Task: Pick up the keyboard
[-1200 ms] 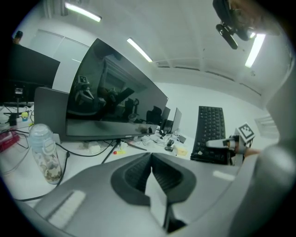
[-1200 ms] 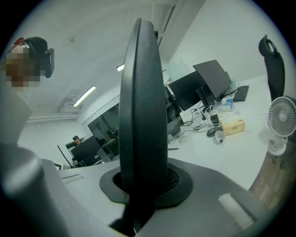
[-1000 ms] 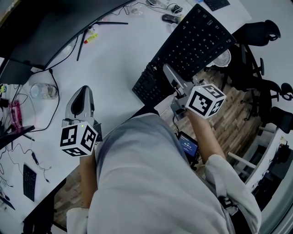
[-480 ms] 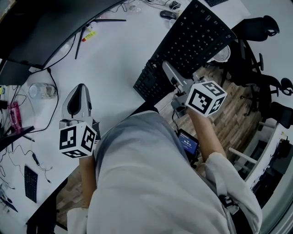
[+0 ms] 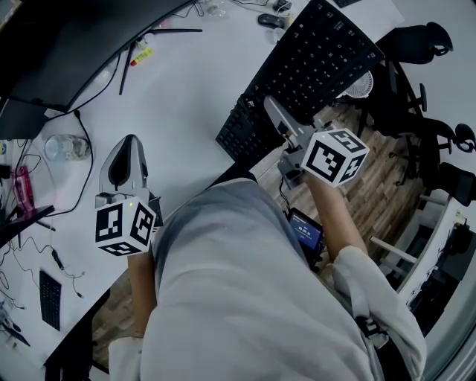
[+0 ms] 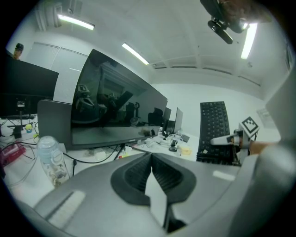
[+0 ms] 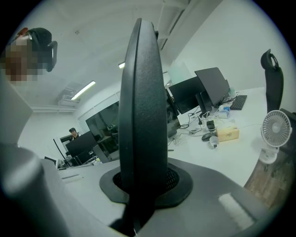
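The right hand-held gripper (image 5: 274, 113) pinches the keyboard (image 5: 316, 63) by its near edge, one jaw on either face. The keyboard is tilted at the right edge of the surface (image 5: 186, 97), partly out over the floor (image 5: 375, 182). The left hand-held gripper (image 5: 129, 149) is over the surface's near left, jaws pressed together on nothing

White desk (image 5: 186, 82) carries a monitor (image 5: 67, 52), clear bottle (image 5: 63, 147), perhaps a mouse (image 5: 266, 20).

No readable text anywhere, keyboard (image 5: 316, 63) key legends too small to read
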Demonstrator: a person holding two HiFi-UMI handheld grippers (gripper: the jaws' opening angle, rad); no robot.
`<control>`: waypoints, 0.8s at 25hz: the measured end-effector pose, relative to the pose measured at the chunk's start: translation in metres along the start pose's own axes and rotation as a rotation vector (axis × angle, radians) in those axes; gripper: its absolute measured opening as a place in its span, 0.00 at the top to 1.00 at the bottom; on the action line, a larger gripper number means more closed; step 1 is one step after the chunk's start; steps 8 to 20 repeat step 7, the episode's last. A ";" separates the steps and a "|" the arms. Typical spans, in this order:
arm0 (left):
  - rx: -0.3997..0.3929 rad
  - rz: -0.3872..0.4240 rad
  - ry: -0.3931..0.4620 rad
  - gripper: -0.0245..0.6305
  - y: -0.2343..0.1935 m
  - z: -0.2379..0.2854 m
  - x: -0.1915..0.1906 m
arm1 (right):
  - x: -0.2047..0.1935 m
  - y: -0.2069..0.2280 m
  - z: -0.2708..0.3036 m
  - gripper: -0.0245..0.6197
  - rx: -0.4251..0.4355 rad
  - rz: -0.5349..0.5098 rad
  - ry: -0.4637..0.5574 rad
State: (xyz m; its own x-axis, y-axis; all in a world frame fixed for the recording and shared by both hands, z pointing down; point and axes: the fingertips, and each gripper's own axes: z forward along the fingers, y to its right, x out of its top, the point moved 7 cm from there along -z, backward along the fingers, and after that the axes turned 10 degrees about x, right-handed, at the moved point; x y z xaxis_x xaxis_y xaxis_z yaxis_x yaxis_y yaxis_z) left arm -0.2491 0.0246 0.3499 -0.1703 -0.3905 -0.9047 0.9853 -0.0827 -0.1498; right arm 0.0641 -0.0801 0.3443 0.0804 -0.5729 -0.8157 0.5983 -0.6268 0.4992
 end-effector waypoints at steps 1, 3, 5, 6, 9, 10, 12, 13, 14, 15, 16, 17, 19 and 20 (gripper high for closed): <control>-0.002 0.000 0.001 0.96 0.000 -0.001 0.001 | 0.000 -0.001 0.000 0.86 -0.001 -0.001 0.000; -0.004 0.003 0.005 0.96 0.000 -0.002 0.003 | 0.001 -0.003 -0.001 0.86 -0.003 -0.004 0.002; -0.006 0.005 0.008 0.96 0.001 -0.004 0.003 | 0.000 -0.005 -0.003 0.86 -0.003 -0.007 0.003; -0.006 0.005 0.009 0.96 0.001 -0.006 0.002 | 0.000 -0.005 -0.004 0.86 -0.002 -0.007 0.004; -0.006 0.005 0.010 0.96 0.002 -0.007 0.002 | -0.001 -0.006 -0.005 0.86 -0.002 -0.007 0.004; -0.006 0.005 0.010 0.96 0.002 -0.007 0.002 | -0.001 -0.006 -0.005 0.86 -0.002 -0.007 0.004; -0.006 0.005 0.010 0.96 0.002 -0.007 0.002 | -0.001 -0.006 -0.005 0.86 -0.002 -0.007 0.004; -0.006 0.005 0.010 0.96 0.002 -0.007 0.002 | -0.001 -0.006 -0.005 0.86 -0.002 -0.007 0.004; -0.006 0.005 0.010 0.96 0.002 -0.007 0.002 | -0.001 -0.006 -0.005 0.86 -0.002 -0.007 0.004; -0.006 0.005 0.010 0.96 0.002 -0.007 0.002 | -0.001 -0.006 -0.005 0.86 -0.002 -0.007 0.004; -0.006 0.005 0.010 0.96 0.002 -0.007 0.002 | -0.001 -0.006 -0.005 0.86 -0.002 -0.007 0.004; -0.006 0.005 0.010 0.96 0.002 -0.007 0.002 | -0.001 -0.006 -0.005 0.86 -0.002 -0.007 0.004; -0.006 0.005 0.010 0.96 0.002 -0.007 0.002 | -0.001 -0.006 -0.005 0.86 -0.002 -0.007 0.004; -0.006 0.005 0.010 0.96 0.002 -0.007 0.002 | -0.001 -0.006 -0.005 0.86 -0.002 -0.007 0.004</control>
